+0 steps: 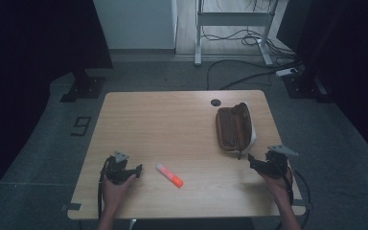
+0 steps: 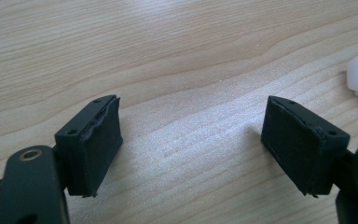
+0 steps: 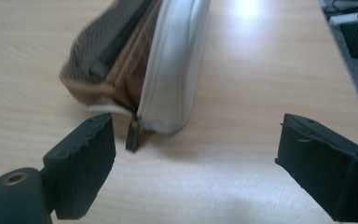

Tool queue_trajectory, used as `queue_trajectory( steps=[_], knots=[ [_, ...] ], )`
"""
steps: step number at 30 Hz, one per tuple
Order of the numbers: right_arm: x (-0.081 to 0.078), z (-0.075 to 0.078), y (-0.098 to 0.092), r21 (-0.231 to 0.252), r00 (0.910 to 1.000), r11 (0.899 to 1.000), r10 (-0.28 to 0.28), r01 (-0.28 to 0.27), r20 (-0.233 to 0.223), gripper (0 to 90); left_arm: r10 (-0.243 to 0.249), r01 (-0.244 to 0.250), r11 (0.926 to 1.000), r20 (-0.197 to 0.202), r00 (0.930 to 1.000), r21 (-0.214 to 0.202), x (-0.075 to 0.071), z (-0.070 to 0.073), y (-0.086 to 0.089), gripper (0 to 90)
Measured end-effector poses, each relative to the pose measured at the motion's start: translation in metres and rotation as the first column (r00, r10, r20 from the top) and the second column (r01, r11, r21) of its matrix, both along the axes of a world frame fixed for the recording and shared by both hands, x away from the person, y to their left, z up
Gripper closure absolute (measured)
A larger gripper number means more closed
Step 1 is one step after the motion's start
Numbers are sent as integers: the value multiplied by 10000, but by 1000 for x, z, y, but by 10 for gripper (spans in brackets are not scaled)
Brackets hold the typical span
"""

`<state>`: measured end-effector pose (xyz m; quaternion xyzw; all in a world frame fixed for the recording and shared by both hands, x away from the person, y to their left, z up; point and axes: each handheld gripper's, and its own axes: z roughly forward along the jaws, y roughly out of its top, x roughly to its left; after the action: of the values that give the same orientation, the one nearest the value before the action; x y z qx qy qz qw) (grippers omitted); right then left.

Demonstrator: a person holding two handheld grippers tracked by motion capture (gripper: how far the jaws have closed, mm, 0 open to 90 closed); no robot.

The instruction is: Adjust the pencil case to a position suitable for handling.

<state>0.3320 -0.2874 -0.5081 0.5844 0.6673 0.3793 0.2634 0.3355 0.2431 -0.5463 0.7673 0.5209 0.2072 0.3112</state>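
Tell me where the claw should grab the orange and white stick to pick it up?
Probably around its middle, coming down from above. The glue stick lies flat on the table, slanted, so turn the open left claw until its jaws close across the narrow width, not the long ends.

Each black claw (image 1: 138, 169) (image 1: 252, 160) carries square, rubber-faced pads (image 2: 98, 147) on screwed jaws, a grey three-cornered top plate (image 1: 121, 155) and a trailing black cable (image 1: 99, 191).

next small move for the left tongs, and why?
Probably ease the left tongs right toward the marker: they are open and empty, the marker lies loose just beside them, and the pencil case is already unzipped near the open right tongs.
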Motion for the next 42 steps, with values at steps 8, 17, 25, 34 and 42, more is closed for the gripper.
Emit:
queue_trajectory(
  steps=[8, 17, 25, 34, 42],
  knots=[
    [12, 14, 2, 264, 9994, 9996, 97, -106, 335, 111, 3, -3, 10000, 4, 10000, -4, 0, 0, 0, 198],
    [31, 18, 15, 147, 9995, 9998, 92, -97, 309, 123, 0, 0, 10000, 2, 10000, 3, 0, 0, 0, 198],
    [47, 13, 18, 272, 9998, 9996, 114, -119, 172, 143, 0, 0, 10000, 1, 10000, 3, 0, 0, 0, 198],
    [67, 7, 23, 317, 9997, 9993, 175, -180, 156, 259, 1, -1, 10000, 2, 10000, 1, 0, 0, 0, 198],
    [77, -2, 23, 339, 9998, 9992, 192, -192, -5, 482, 1, -1, 10000, 2, 10000, -2, 0, 0, 0, 198]
  ],
)
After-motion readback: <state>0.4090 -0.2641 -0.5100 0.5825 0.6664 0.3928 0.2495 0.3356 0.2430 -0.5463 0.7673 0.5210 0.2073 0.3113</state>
